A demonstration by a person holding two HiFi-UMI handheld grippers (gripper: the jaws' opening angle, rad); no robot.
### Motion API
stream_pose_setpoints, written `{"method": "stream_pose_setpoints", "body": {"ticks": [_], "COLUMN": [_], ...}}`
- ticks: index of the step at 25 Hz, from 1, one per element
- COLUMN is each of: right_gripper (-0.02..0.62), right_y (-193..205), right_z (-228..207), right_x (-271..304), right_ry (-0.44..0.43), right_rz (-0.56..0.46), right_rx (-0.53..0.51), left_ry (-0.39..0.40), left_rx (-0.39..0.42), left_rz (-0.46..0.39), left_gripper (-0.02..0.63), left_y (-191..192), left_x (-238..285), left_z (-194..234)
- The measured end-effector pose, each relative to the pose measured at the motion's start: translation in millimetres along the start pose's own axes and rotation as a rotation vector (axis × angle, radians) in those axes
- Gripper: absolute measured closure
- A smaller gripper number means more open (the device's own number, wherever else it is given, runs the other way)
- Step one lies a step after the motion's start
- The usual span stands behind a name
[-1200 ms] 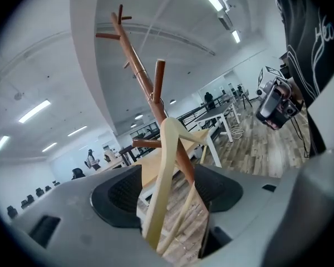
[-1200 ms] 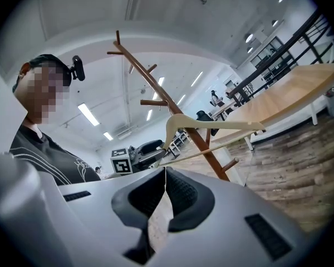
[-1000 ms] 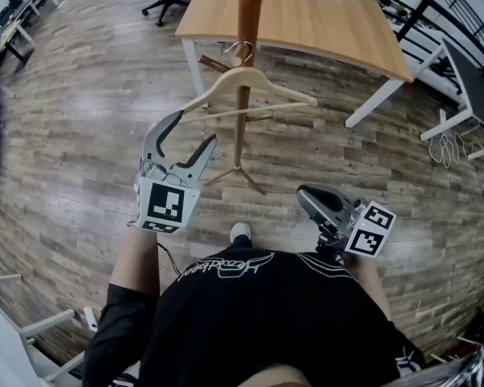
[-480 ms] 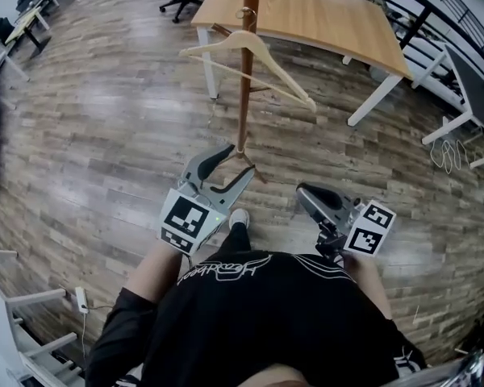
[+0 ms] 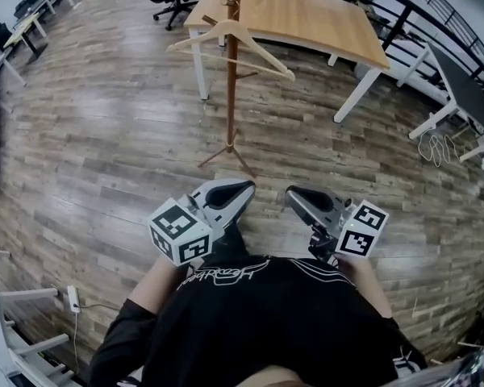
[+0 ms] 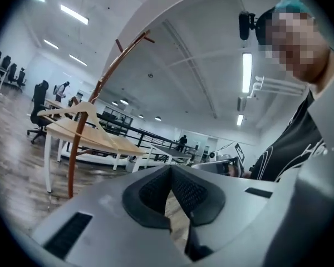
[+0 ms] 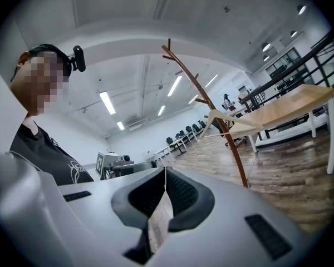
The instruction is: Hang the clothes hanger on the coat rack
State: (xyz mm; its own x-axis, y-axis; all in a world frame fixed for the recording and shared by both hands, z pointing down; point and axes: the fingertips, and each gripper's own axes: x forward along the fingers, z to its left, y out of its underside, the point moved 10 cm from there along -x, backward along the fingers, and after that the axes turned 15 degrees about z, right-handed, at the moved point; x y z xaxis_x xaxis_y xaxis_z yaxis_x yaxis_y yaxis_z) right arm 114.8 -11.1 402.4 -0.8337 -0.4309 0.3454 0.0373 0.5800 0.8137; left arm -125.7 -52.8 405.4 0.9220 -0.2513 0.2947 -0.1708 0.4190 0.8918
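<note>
Two tongs, the left gripper and the right gripper, are hovering pinched shut and empty over the plank floor. The clothes hanger is hanging on the coat rack beside a wooden desk.

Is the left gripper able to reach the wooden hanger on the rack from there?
Probably not: the left gripper, shut, sits by the person's body, apart from the hanger on the coat rack. Only floor lies between, so nothing blocks a step forward.
</note>
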Motion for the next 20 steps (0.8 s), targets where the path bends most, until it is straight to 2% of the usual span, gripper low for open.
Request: {"method": "stream_pose_setpoints", "body": {"ticks": [3, 9, 20], "right_gripper": [0.557, 0.557, 0.557], "right_y": [11, 26, 43], "right_z": [15, 36, 41], "right_x": [-14, -32, -43], "right_ry": [0.01, -0.005, -0.027], "right_rz": [-0.003, -0.029, -0.04], "right_rx": [-0.022, -0.037, -0.003], "left_ry": [0.031, 0.093, 0.09], "left_rx": [-0.009, -0.093, -0.094], "left_rz": [0.001, -0.057, -0.006], "left_gripper": [0.6, 0.6, 0.6], "left_y": [9, 17, 22], "left_x": [1, -9, -8], "left_z": [-23, -52, -68]}}
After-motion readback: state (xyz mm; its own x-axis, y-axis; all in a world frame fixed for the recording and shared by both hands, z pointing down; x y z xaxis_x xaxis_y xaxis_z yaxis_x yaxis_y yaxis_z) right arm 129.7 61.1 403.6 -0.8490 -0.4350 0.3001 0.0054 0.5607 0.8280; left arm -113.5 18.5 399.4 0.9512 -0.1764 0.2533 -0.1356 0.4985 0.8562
